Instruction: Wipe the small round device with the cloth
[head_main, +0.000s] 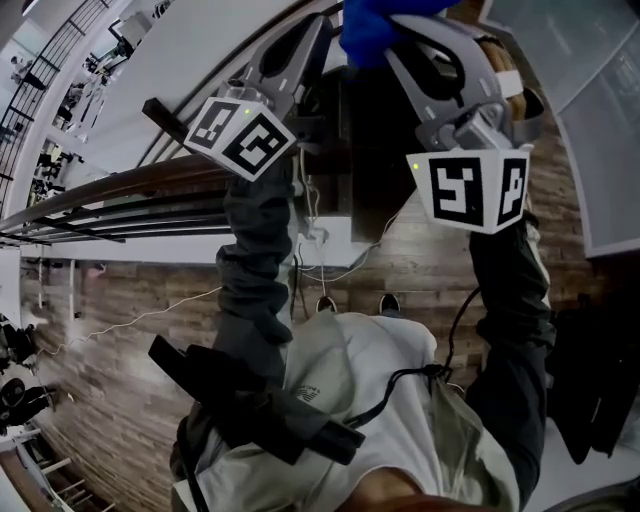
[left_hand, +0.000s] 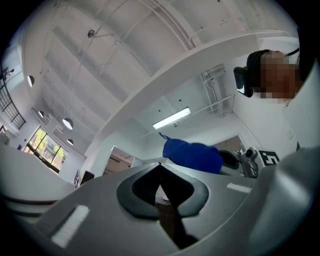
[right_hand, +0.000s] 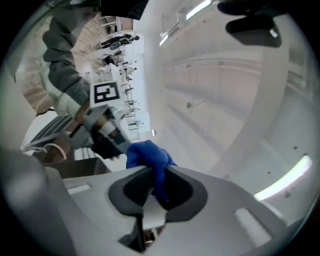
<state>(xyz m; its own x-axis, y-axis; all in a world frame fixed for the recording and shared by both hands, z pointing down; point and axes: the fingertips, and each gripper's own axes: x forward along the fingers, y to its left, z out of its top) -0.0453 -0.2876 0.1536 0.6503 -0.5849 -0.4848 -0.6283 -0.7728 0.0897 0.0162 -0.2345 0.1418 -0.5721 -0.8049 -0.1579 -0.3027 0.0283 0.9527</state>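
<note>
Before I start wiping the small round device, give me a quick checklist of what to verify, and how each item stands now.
1. Cloth held: ok. The blue cloth is pinched in the jaws of the right gripper.
2. Cloth exposed for wiping: ok. A wad bulges beyond the jaw tips.
3. Left gripper free: ok. Its jaws are together with nothing between them.
4. Device located: not ok. No small round device shows in any view.
5. Grippers aimed at the work: not ok. Both gripper views look up at the ceiling.
</note>
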